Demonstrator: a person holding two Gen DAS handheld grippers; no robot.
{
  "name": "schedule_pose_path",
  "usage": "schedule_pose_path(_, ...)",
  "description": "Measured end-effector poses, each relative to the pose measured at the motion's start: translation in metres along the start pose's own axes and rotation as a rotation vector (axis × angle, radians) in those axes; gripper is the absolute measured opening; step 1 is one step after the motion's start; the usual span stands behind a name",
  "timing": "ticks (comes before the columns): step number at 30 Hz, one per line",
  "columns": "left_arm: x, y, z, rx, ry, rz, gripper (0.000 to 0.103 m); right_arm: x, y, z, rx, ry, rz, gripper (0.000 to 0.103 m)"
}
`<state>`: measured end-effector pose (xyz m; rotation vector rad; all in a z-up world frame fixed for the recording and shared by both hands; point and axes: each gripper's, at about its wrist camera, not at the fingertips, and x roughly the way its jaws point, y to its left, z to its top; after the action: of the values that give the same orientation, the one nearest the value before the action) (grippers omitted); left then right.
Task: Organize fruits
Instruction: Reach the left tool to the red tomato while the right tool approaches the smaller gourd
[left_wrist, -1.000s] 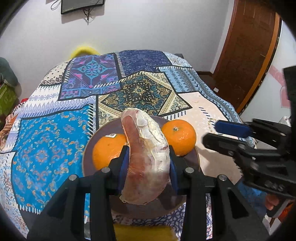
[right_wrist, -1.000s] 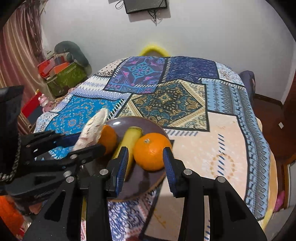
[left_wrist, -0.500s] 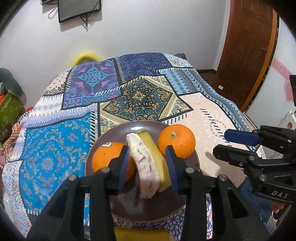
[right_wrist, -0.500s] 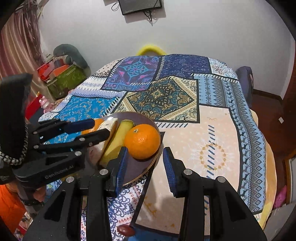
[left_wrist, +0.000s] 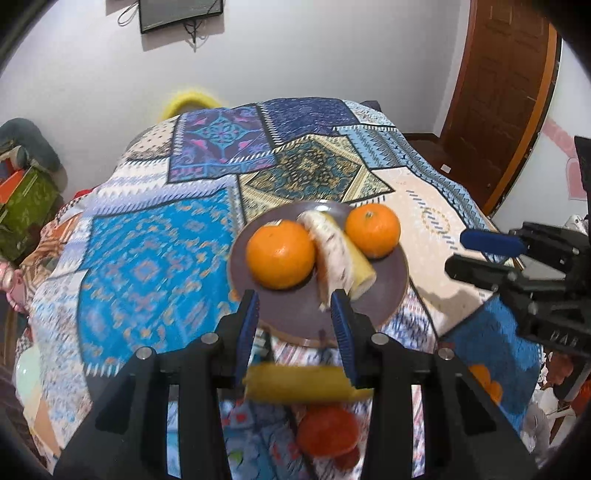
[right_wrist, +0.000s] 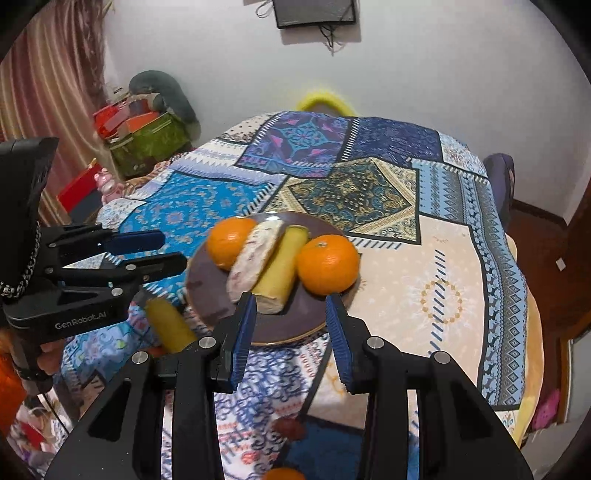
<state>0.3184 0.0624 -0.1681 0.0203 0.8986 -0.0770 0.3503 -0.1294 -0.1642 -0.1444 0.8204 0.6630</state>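
A dark purple plate (left_wrist: 388, 295) (right_wrist: 207, 284) sits on the patterned cloth. It holds two oranges (left_wrist: 280, 253) (left_wrist: 372, 230), a pale speckled fruit piece (left_wrist: 330, 254) (right_wrist: 253, 258) and a yellow piece (left_wrist: 360, 267) (right_wrist: 282, 267) between them. My left gripper (left_wrist: 294, 319) is open and empty, just short of the plate's near rim. My right gripper (right_wrist: 290, 330) is open and empty at the plate's near edge, and shows at the right of the left wrist view (left_wrist: 476, 254). A loose yellow fruit (left_wrist: 299, 382) (right_wrist: 170, 325) lies on the cloth below the plate.
A red-orange fruit (left_wrist: 327, 430) lies on the cloth near me, and a small dark red one (right_wrist: 290, 428) lies below the right gripper. Another orange (left_wrist: 485, 382) sits at the cloth's right edge. Boxes (right_wrist: 144, 136) stand far left; a wooden door (left_wrist: 502, 92) is at right.
My left gripper has opened and let go of the speckled piece, which now lies on the plate against the yellow piece. Both grippers have drawn back from the plate.
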Motion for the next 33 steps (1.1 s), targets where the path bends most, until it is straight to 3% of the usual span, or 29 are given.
schedule_pose_path(6,-0.019,0.006,-0.03,-0.02,0.024,-0.011,0.044,-0.013,0.019,-0.004,-0.02,-0.007,-0.001,0.036)
schedule_pose_path(11,-0.016,-0.003,-0.055,-0.019,0.085,-0.034,0.044,-0.022,0.031,-0.012,-0.031,-0.005,-0.001,0.045)
schedule_pose_path(16,-0.007,-0.016,-0.073,-0.013,0.134,-0.065,0.044,-0.025,0.043,-0.023,-0.065,0.002,-0.005,0.046)
schedule_pose_path(21,0.008,-0.028,-0.082,0.017,0.17,-0.073,0.044,-0.015,0.045,-0.033,-0.059,0.039,0.003,0.046)
schedule_pose_path(26,0.017,-0.032,-0.084,0.057,0.156,-0.018,0.045,-0.002,0.045,-0.04,-0.056,0.071,0.013,0.046)
schedule_pose_path(33,0.029,-0.017,-0.085,0.0,0.187,-0.076,0.051,0.014,0.047,-0.045,-0.049,0.106,0.032,0.046)
